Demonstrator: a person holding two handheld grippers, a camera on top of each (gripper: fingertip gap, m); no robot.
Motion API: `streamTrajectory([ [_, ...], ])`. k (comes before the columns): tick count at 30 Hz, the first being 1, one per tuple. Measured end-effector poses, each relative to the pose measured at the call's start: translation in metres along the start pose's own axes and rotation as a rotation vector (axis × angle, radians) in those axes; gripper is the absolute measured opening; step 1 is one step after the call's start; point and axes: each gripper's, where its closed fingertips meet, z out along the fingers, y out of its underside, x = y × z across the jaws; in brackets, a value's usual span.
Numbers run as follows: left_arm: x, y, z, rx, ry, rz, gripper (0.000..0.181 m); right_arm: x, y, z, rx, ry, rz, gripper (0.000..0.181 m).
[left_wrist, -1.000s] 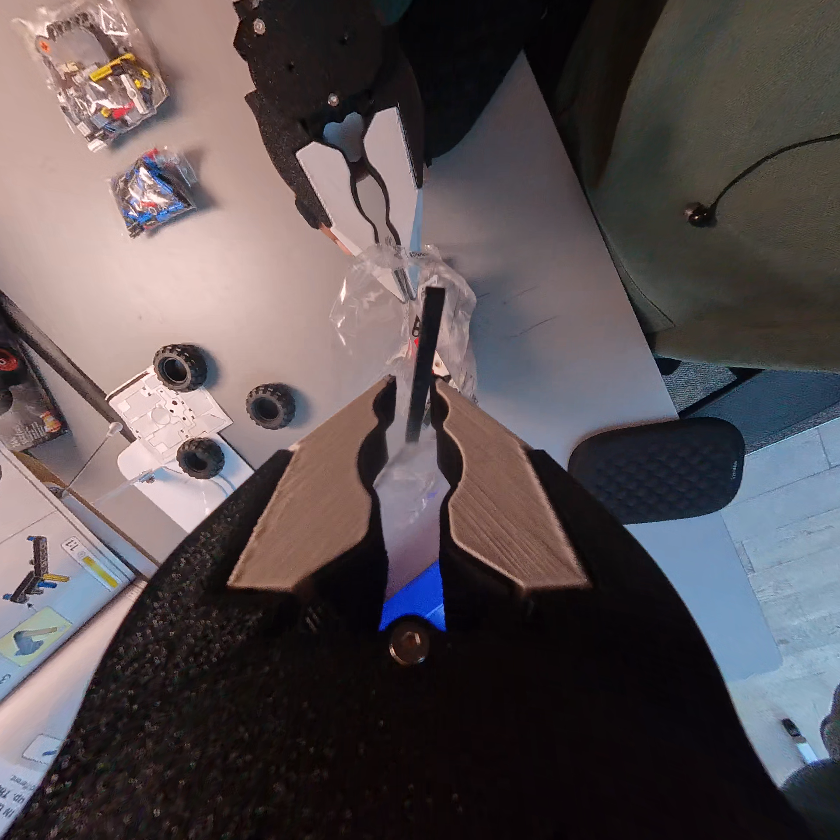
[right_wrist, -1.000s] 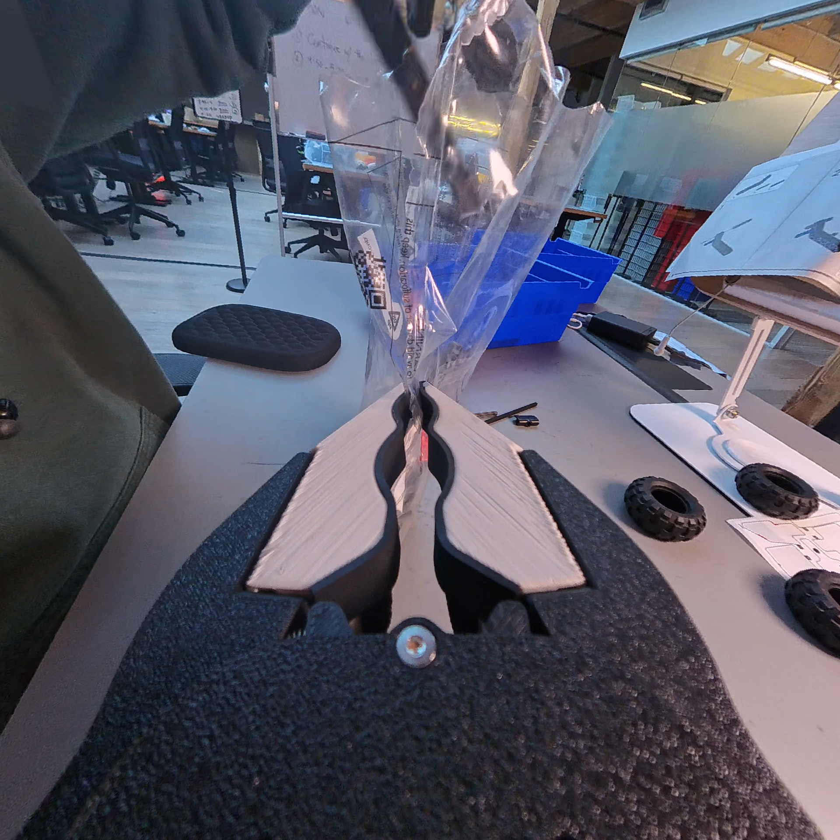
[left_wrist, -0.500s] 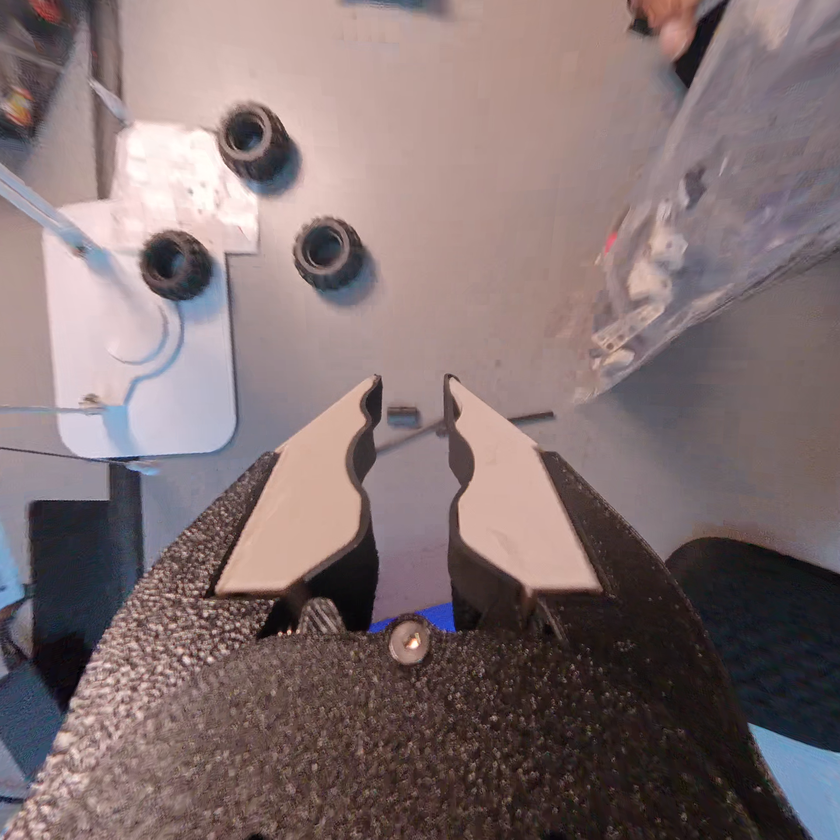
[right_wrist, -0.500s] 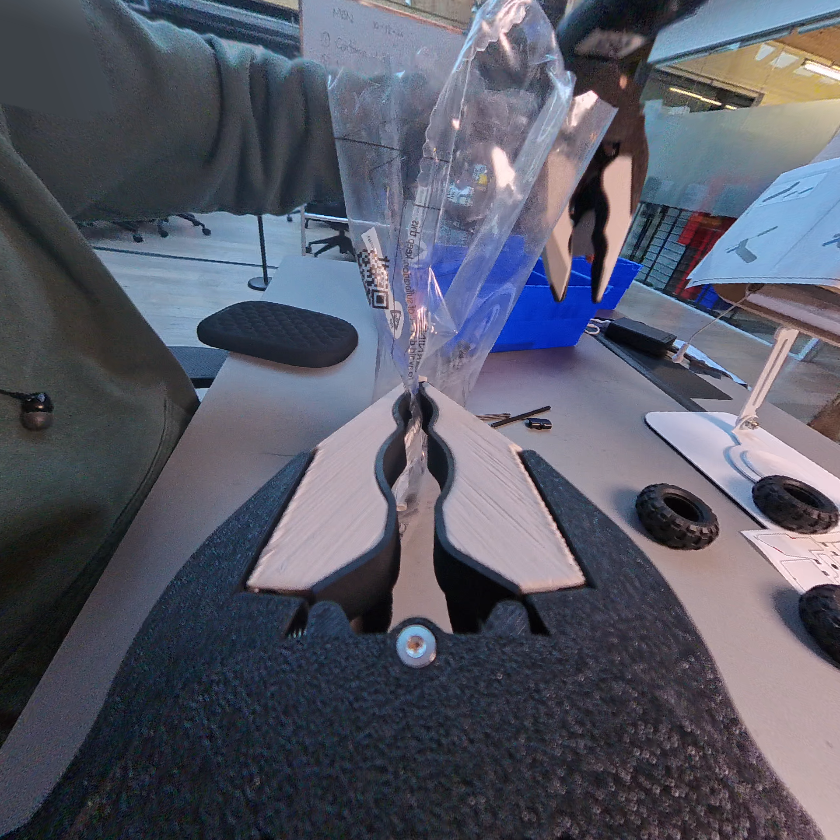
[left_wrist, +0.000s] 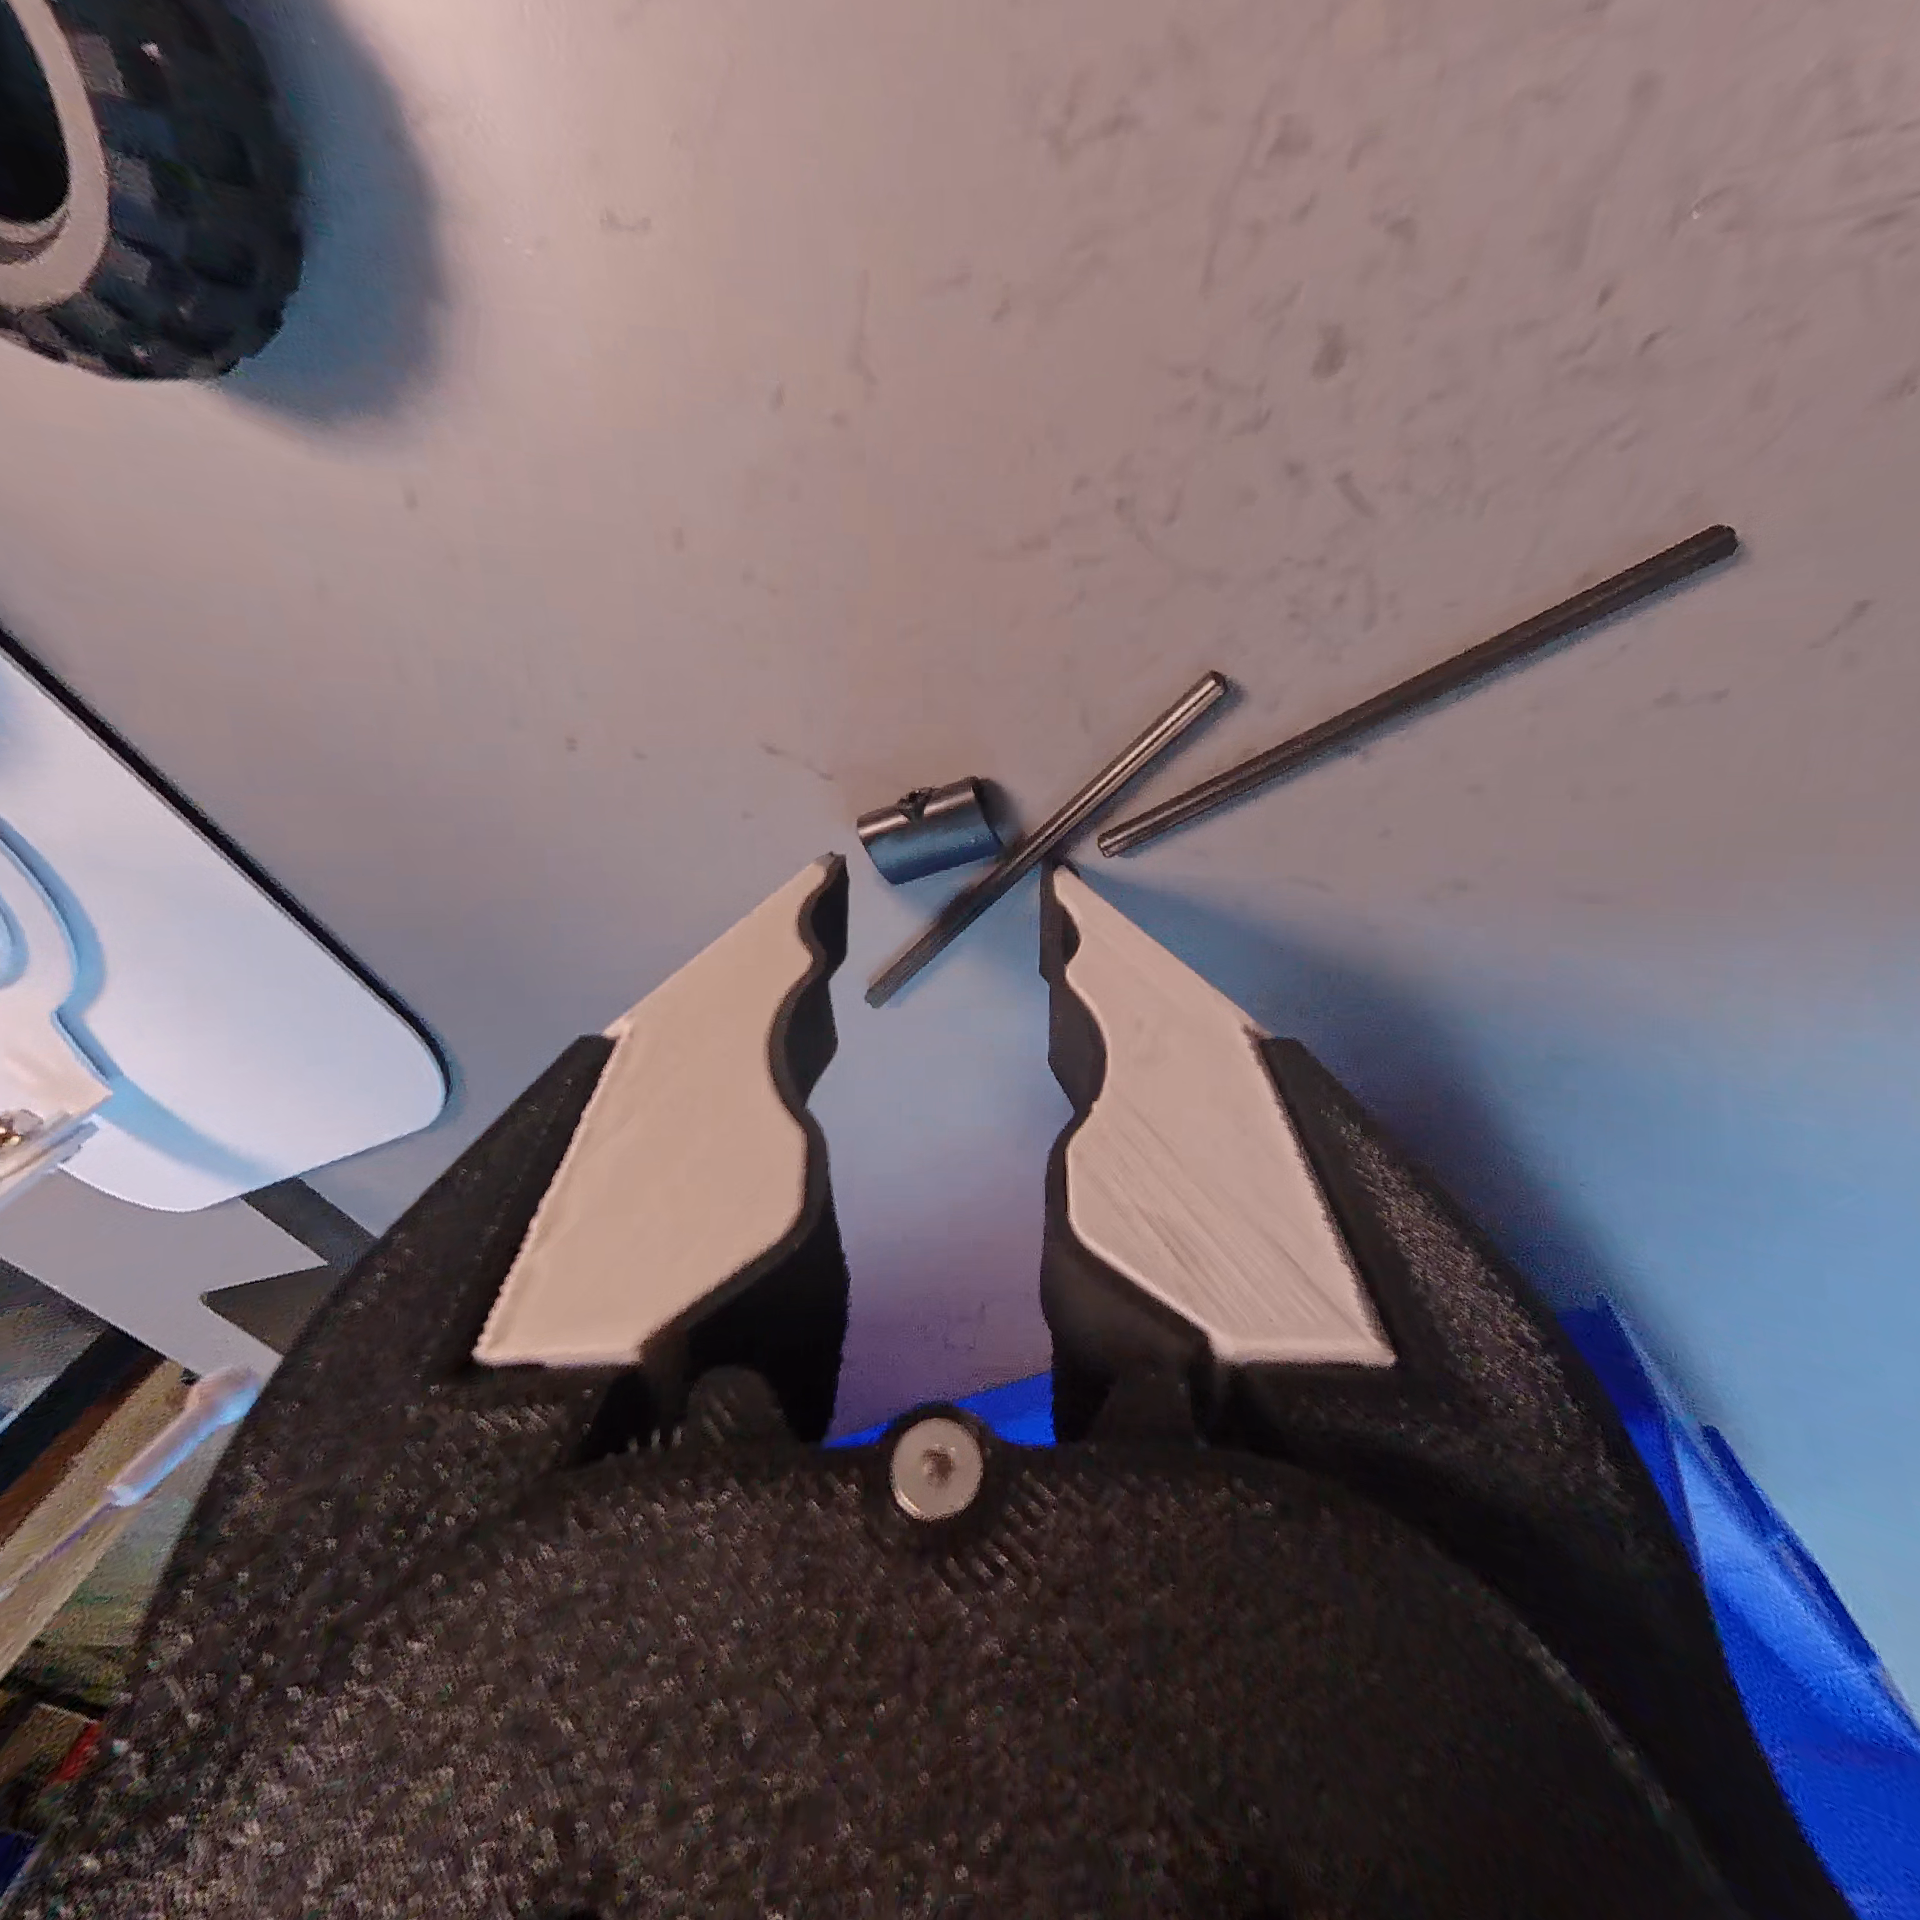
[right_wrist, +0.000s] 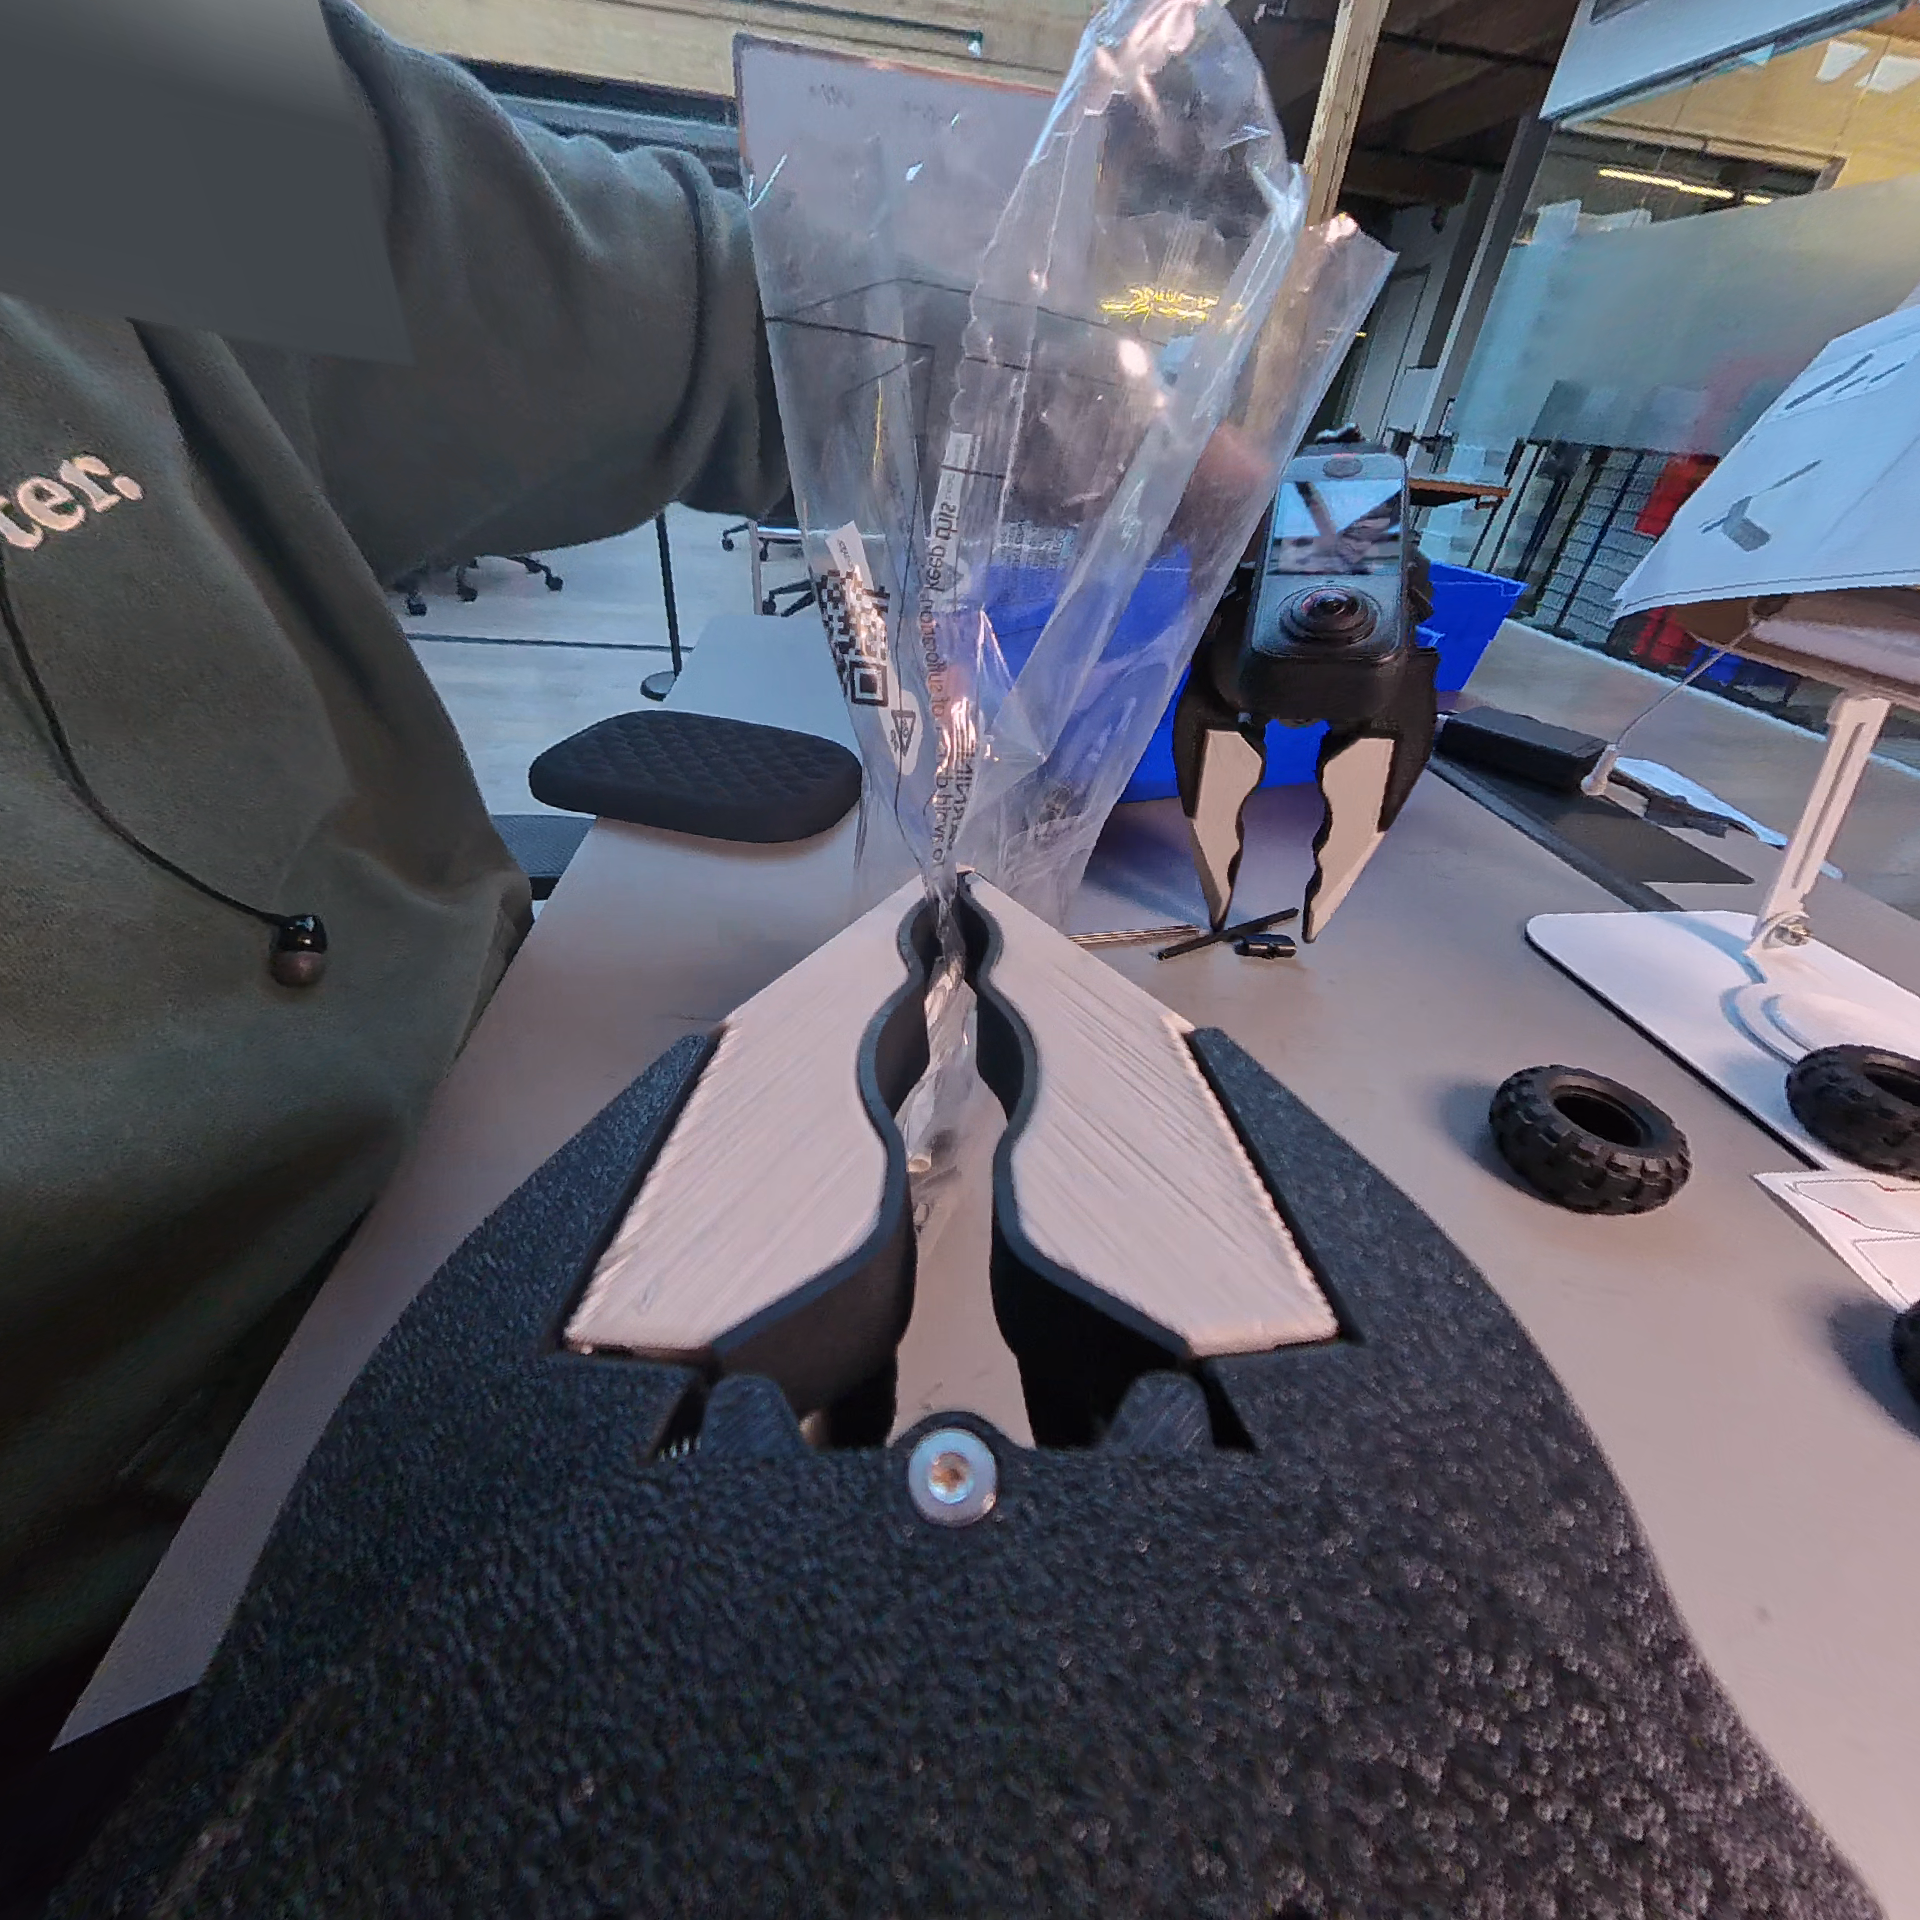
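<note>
The left tool has dropped low over the counter, fingers apart and empty, straddling a thin short rod beside a small sleeve and a longer rod. The right tool stays clamped on a clear plastic bag standing upright above the counter.

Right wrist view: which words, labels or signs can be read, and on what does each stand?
I do not copy writing; these things bear it.
Clear plastic bag in the right gripper: black print, a square code.
Green sweatshirt: pale letters.
Booklet page: blurred drawings, nothing readable.
Left wrist view: none.
</note>
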Motion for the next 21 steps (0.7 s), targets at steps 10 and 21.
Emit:
streamTrajectory([
  [10,0.015,0.0,0.003,0.018,0.096,-0.072,0.003,0.002,0.001,-0.001,0.007,0.004,0.017,0.0],
  [21,0.003,-0.041,-0.14,0.272,-0.085,-0.12,0.003,0.0,0.0,0.001,0.006,-0.009,0.008,0.0],
])
